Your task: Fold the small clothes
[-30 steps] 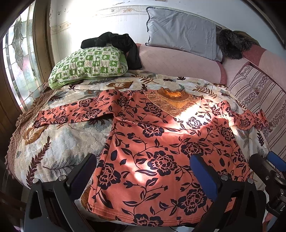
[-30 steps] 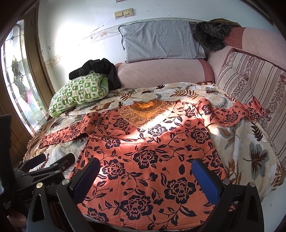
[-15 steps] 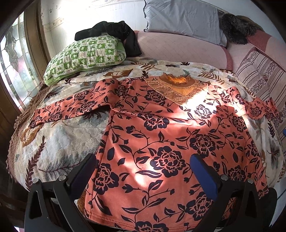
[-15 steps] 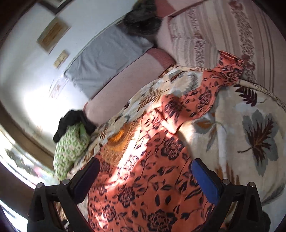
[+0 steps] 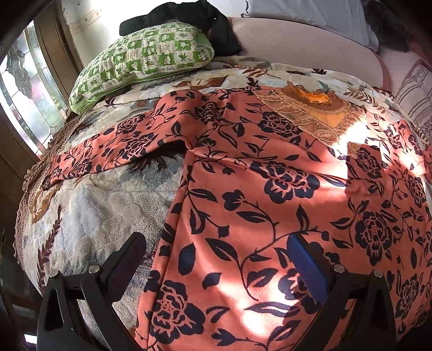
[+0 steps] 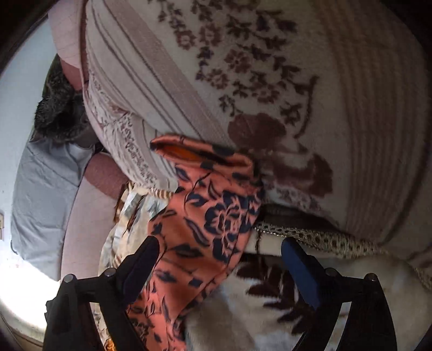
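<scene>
An orange long-sleeved top with dark blue flowers lies spread flat on a bed, its yellow embroidered collar at the far side. Its left sleeve stretches out to the left. My left gripper is open and empty, low over the top's lower left body edge. In the right wrist view the top's right sleeve runs up to its open cuff against a striped cushion. My right gripper is open and empty, its jaws either side of the sleeve just below the cuff.
A cream leaf-patterned bedspread covers the bed. A green checked pillow with a black garment on it lies at the far left. A pink bolster lines the back. The striped floral cushion stands at the right.
My left gripper has moved in lower and closer over the top's lower left part. My right gripper has swung right and tilted, closing in on the right sleeve's cuff.
</scene>
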Demonstrator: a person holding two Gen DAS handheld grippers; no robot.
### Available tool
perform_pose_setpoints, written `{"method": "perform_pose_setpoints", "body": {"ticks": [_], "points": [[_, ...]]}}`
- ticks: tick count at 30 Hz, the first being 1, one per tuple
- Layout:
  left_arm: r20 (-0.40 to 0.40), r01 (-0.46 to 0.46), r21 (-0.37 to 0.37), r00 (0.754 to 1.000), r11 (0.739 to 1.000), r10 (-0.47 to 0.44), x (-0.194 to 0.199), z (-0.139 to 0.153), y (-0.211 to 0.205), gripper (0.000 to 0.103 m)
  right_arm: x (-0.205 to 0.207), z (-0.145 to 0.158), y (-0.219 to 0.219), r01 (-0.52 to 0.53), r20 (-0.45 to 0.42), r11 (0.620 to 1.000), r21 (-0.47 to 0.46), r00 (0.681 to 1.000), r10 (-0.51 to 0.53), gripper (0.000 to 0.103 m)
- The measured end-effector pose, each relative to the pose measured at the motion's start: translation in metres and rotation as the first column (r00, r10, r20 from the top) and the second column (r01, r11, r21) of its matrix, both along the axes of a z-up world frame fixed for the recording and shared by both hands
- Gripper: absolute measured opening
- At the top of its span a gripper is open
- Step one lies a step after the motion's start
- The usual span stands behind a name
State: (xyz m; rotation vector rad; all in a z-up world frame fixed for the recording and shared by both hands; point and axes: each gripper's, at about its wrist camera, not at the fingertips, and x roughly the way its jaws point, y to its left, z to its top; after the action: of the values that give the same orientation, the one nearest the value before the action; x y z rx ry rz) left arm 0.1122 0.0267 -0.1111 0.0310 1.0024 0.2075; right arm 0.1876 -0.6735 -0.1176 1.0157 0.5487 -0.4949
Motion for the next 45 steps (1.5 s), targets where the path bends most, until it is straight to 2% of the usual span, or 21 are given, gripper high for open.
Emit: {"method": "perform_pose_setpoints", "body": {"ticks": [3, 6, 7, 8, 12, 16, 18, 20, 22, 24, 27, 28, 29, 30, 31, 32, 34, 38, 40, 42, 45], "points": [[0.002, -0.021, -0.028, 1.0, 0.999, 0.021, 0.004, -0.006, 0.014, 0.103, 0.016, -0.005, -0.008, 0.037, -0.075, 0.999, -0.041, 0.996, -0.039, 0.09], [-0.003, -0.04, -0.058, 0.999, 0.998, 0.04, 0.003, -0.011, 0.026, 0.103, 0.023, -0.006, -0.013, 0.076, -0.124, 0.995, -0.058, 0.989, -0.082, 0.066], [-0.004, -0.041, -0.065, 0.999, 0.997, 0.041, 0.001, -0.012, 0.029, 0.103, 0.028, -0.004, -0.01, 0.059, -0.134, 0.996, -0.072, 0.989, -0.068, 0.019], [0.0, -0.041, -0.072, 0.999, 0.997, 0.042, -0.001, -0.012, 0.033, 0.103, 0.032, 0.001, -0.007, 0.032, -0.147, 0.995, -0.092, 0.988, -0.046, 0.005], [0.022, -0.076, -0.104, 0.997, 0.992, 0.079, -0.01, -0.013, 0.056, 0.103, 0.043, 0.059, 0.038, -0.093, -0.101, 0.959, -0.267, 0.993, 0.067, 0.005], [0.041, -0.13, -0.144, 0.99, 0.981, 0.137, -0.023, -0.012, 0.084, 0.103, 0.051, 0.138, 0.13, -0.255, -0.008, 0.869, -0.425, 0.961, 0.278, 0.005], [0.057, -0.151, -0.159, 0.985, 0.976, 0.162, -0.031, -0.009, 0.097, 0.103, 0.049, 0.173, 0.192, -0.341, 0.041, 0.808, -0.481, 0.911, 0.409, 0.005], [0.073, -0.17, -0.166, 0.98, 0.971, 0.184, -0.04, -0.006, 0.11, 0.103, 0.044, 0.197, 0.26, -0.424, 0.08, 0.738, -0.524, 0.839, 0.538, 0.005], [0.085, -0.192, -0.17, 0.974, 0.967, 0.208, -0.049, -0.003, 0.124, 0.103, 0.041, 0.207, 0.327, -0.501, 0.098, 0.67, -0.549, 0.757, 0.646, 0.005], [0.094, -0.217, -0.185, 0.967, 0.959, 0.237, -0.057, -0.002, 0.138, 0.103, 0.038, 0.199, 0.387, -0.578, 0.097, 0.612, -0.54, 0.679, 0.727, 0.005], [0.089, -0.25, -0.208, 0.958, 0.946, 0.273, -0.064, -0.004, 0.154, 0.103, 0.037, 0.152, 0.464, -0.692, 0.03, 0.518, -0.503, 0.585, 0.81, 0.011], [0.083, -0.257, -0.215, 0.957, 0.942, 0.28, -0.065, -0.006, 0.158, 0.103, 0.04, 0.126, 0.489, -0.751, -0.03, 0.464, -0.47, 0.539, 0.842, 0.036], [0.077, -0.26, -0.219, 0.956, 0.94, 0.282, -0.066, -0.007, 0.161, 0.103, 0.051, 0.095, 0.511, -0.814, -0.128, 0.395, -0.426, 0.487, 0.864, 0.095], [0.072, -0.259, -0.222, 0.957, 0.94, 0.281, -0.068, -0.008, 0.163, 0.103, 0.057, 0.065, 0.525, -0.855, -0.216, 0.355, -0.377, 0.454, 0.864, 0.103], [0.071, -0.257, -0.224, 0.958, 0.94, 0.279, -0.069, -0.008, 0.164, 0.103, 0.057, 0.037, 0.532, -0.874, -0.253, 0.346, -0.34, 0.439, 0.862, 0.103], [0.074, -0.253, -0.224, 0.958, 0.941, 0.276, -0.07, -0.007, 0.164, 0.103, 0.056, 0.019, 0.531, -0.884, -0.268, 0.356, -0.303, 0.437, 0.858, 0.103], [0.078, -0.251, -0.221, 0.959, 0.943, 0.274, -0.071, -0.009, 0.165, 0.103, 0.038, 0.005, 0.506, -0.874, -0.211, 0.41, -0.26, 0.466, 0.86, 0.103], [0.037, -0.249, -0.252, 0.963, 0.935, 0.266, -0.064, -0.02, 0.162, 0.103, 0.03, 0.034, 0.458, -0.824, -0.106, 0.493, -0.278, 0.537, 0.837, 0.103], [0.014, -0.241, -0.276, 0.967, 0.931, 0.255, -0.061, -0.026, 0.16, 0.103, 0.038, 0.049, 0.422, -0.774, -0.047, 0.566, -0.284, 0.6, 0.798, 0.103], [-0.018, -0.251, -0.315, 0.966, 0.915, 0.259, -0.059, -0.033, 0.161, 0.103, 0.046, 0.048, 0.376, -0.716, 0.0, 0.664, -0.215, 0.68, 0.734, 0.103], [-0.03, -0.259, -0.296, 0.965, 0.919, 0.262, -0.056, -0.035, 0.158, 0.103, 0.072, 0.0, 0.311, -0.621, -0.052, 0.783, 0.048, 0.781, 0.623, 0.103]]}}
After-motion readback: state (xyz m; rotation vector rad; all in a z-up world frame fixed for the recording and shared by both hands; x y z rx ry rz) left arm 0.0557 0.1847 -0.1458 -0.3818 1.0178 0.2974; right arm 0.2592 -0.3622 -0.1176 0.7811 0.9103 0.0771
